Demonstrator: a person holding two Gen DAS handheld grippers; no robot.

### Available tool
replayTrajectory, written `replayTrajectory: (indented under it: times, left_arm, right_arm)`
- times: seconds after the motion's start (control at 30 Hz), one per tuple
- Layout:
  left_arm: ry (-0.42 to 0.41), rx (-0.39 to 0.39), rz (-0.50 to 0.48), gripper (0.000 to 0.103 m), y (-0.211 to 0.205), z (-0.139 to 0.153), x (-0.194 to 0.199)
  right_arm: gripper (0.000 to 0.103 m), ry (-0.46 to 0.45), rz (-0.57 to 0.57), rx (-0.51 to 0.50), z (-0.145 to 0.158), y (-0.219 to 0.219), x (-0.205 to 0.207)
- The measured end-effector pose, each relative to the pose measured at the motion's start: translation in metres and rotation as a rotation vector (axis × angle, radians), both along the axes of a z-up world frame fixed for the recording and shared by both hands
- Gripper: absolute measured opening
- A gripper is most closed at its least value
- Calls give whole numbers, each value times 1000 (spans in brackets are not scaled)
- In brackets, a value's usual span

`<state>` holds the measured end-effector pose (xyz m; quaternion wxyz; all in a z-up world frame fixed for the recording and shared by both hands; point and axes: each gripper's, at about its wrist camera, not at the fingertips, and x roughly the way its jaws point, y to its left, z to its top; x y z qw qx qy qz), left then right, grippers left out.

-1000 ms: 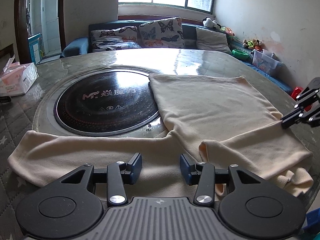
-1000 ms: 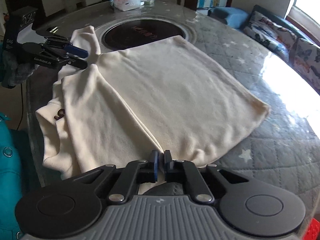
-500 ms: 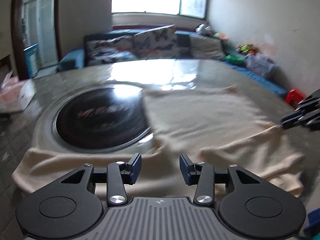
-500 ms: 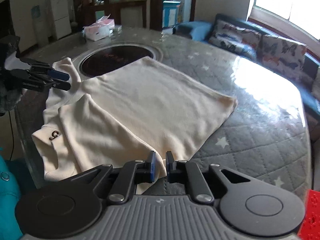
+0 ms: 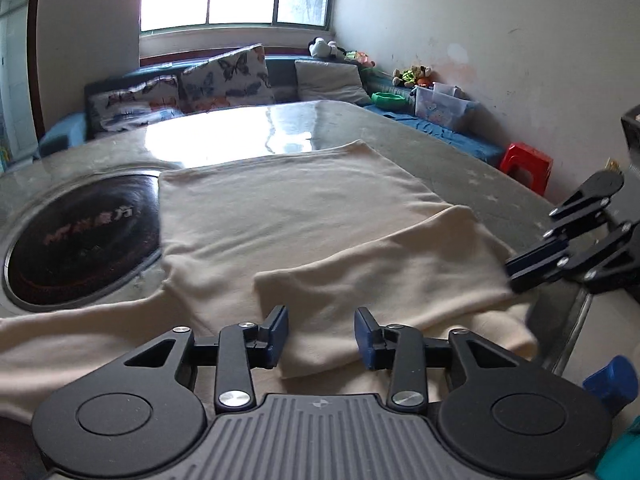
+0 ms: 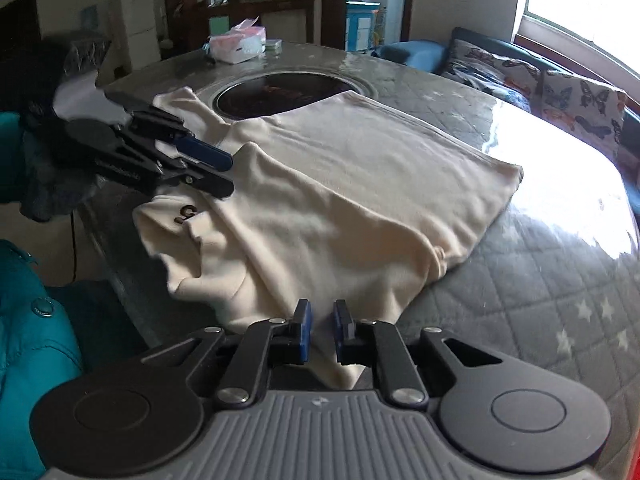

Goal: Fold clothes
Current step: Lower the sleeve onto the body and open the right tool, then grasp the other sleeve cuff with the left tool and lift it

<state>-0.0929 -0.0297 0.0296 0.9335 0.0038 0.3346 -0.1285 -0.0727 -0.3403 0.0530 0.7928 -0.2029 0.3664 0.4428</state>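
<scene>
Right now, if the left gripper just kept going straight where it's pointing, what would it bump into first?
Probably the folded-over sleeve of the cream shirt, lying straight ahead of the left gripper. Its closing jaws hold nothing. Depth is hard to judge.

- Cream long-sleeve top point(image 5: 288, 216), soft knit, lying mostly flat and partly folded.
- One sleeve point(image 5: 380, 276) is folded over the body; its cuff end sits right in front of the left tongs point(image 5: 321, 334).
- The other sleeve trails off left of those tongs.
- The shoulder edge lies between the right tongs point(image 6: 321, 330) fingers.
- Small dark logo near the collar point(image 6: 186, 213).
</scene>
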Motion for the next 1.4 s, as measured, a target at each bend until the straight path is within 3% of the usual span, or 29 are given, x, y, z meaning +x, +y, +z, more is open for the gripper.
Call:
replayTrajectory:
  times: [0.2, 0.43, 0.7, 0.87, 0.9, 1.07, 1.2, 1.4]
  left_arm:
    - [-10, -20, 23, 39, 5, 6, -3]
    - [8, -14, 59, 39, 12, 3, -7]
    - [-57, -52, 14, 39, -5, 17, 9]
    - [-14, -37, 47, 34, -6, 2, 26]
    - [-5, -38, 56, 28, -3, -1, 27]
    - [-21, -61, 83, 28, 11, 4, 13]
    - [-30, -71, 146, 28, 31, 9, -2]
    - [-50, -66, 330, 29, 79, 18, -27]
  right_arm:
    - [14, -61, -76, 40, 16, 2, 15]
    - [16, -29, -192, 42, -7, 13, 53]
    - [16, -53, -160, 61, 5, 38, 48]
    - [16, -27, -166, 50, -9, 56, 50]
    - [17, -27, -168, 50, -10, 57, 49]
    - [18, -30, -138, 59, -8, 68, 41]
    - [19, -26, -92, 65, -8, 83, 31]
    - [20, -25, 8, 51, -11, 114, 14]
